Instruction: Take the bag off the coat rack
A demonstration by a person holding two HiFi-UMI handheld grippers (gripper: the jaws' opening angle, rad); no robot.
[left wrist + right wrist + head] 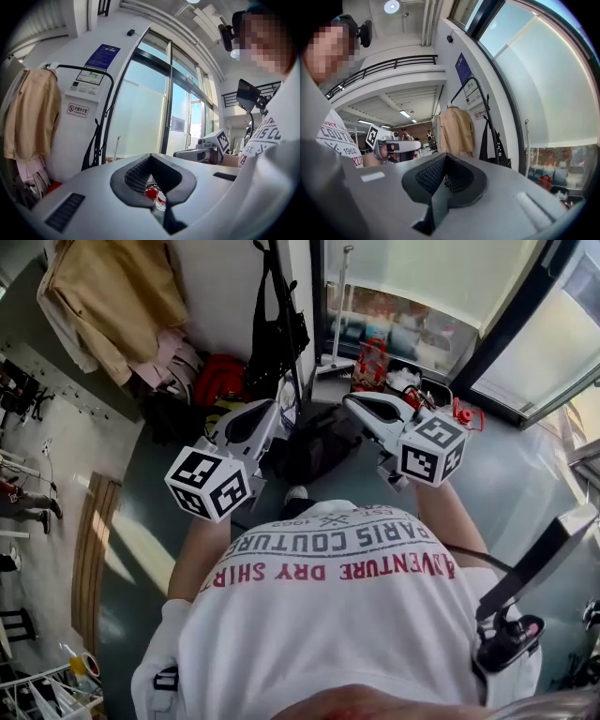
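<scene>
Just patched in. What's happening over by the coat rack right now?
A person in a white T-shirt stands facing the coat rack, a gripper in each hand. The left gripper and the right gripper both point toward the rack, jaws together with nothing in them. The black bag hangs from the rack by its straps, beside a tan coat. Neither gripper touches the bag, so the take-off has not begun.
</scene>
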